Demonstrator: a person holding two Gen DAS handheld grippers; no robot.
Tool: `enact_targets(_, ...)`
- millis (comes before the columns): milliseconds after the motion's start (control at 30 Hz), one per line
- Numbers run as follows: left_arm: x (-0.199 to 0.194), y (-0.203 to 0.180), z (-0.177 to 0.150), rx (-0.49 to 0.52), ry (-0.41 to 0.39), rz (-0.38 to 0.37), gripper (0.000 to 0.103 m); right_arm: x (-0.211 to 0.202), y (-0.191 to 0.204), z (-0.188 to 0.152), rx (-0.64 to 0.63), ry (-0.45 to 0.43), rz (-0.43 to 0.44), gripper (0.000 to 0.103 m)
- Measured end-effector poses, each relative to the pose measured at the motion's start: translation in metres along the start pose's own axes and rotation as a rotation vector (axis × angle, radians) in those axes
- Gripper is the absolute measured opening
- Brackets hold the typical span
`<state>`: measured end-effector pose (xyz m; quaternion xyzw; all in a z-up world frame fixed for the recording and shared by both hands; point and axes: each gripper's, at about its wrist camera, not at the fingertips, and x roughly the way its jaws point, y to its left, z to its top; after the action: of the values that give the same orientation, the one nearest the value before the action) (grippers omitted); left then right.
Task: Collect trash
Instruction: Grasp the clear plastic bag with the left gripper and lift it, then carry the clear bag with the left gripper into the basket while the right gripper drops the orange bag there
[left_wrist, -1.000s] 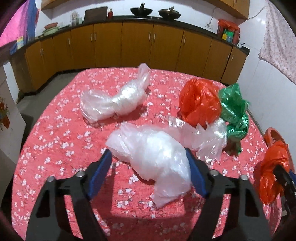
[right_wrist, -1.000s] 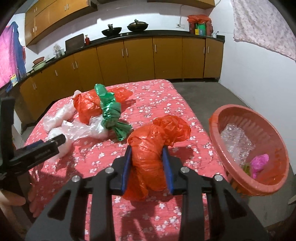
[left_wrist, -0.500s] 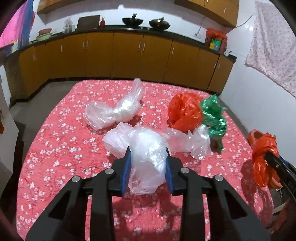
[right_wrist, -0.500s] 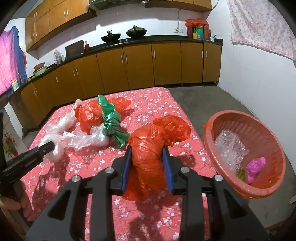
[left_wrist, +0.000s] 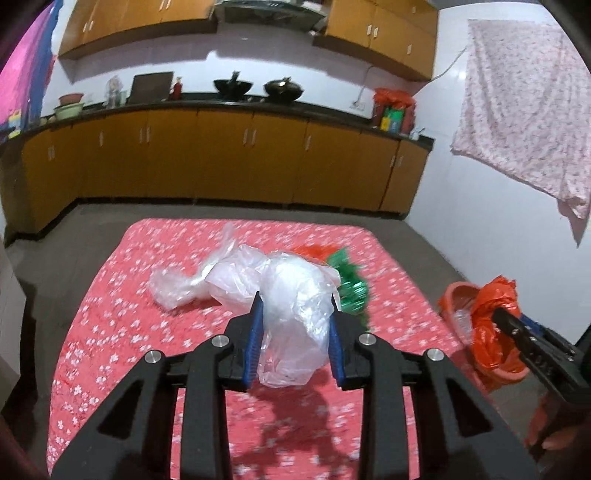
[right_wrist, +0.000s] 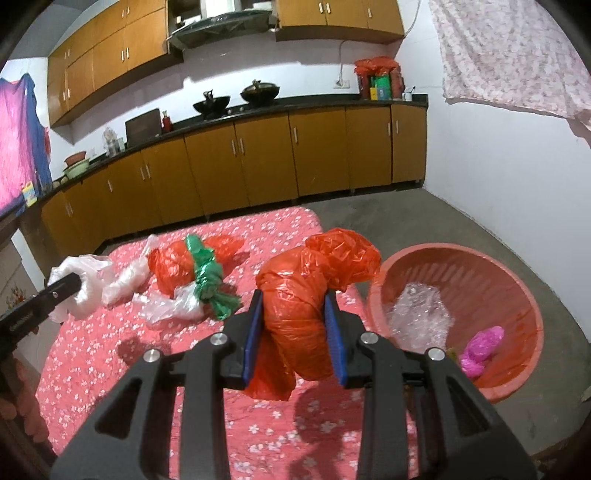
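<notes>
My left gripper (left_wrist: 295, 321) is shut on a crumpled clear plastic bag (left_wrist: 295, 314), lifted above the red floral table (left_wrist: 110, 332). In the right wrist view my right gripper (right_wrist: 293, 332) is shut on a bunched orange plastic bag (right_wrist: 299, 314), held above the table's right side. To its right on the floor stands the red basket (right_wrist: 480, 266), holding clear wrap and a pink scrap. On the table lie another clear bag (left_wrist: 173, 288), an orange bag (right_wrist: 170, 266) tied with a green bag (right_wrist: 207, 277), and a small clear bag (right_wrist: 170, 306). The left gripper with its clear bag (right_wrist: 74, 288) shows at far left.
Orange cabinets (right_wrist: 258, 155) with a dark counter run along the back wall, with woks on top. A floral cloth (left_wrist: 524, 110) hangs on the right wall. Bare concrete floor (right_wrist: 480, 221) lies around the basket. A hand (left_wrist: 554, 439) shows at the lower right.
The left gripper closed on the clear bag and lifted it off the table. The right gripper rose and shifted with the orange bag; the basket now sits closer in its view.
</notes>
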<state>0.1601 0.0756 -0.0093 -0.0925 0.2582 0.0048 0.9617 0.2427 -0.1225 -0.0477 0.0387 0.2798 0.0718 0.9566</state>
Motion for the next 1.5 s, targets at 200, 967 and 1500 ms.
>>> enact_targets(200, -0.002, -0.029, 0.006, 0.04, -0.019, -0.077, 0.031, -0.013, -0.024, 0.005, 0.022, -0.037, -0.041, 0.032)
enact_targets(967, 0.055, -0.171, 0.005, 0.17, 0.057, -0.356, 0.031, -0.037, -0.141, 0.007, 0.135, -0.092, -0.237, 0.032)
enact_targets(1500, 0.109, -0.233, -0.013, 0.231, 0.162, -0.465, 0.031, -0.019, -0.199, 0.006, 0.199, -0.087, -0.276, 0.032)
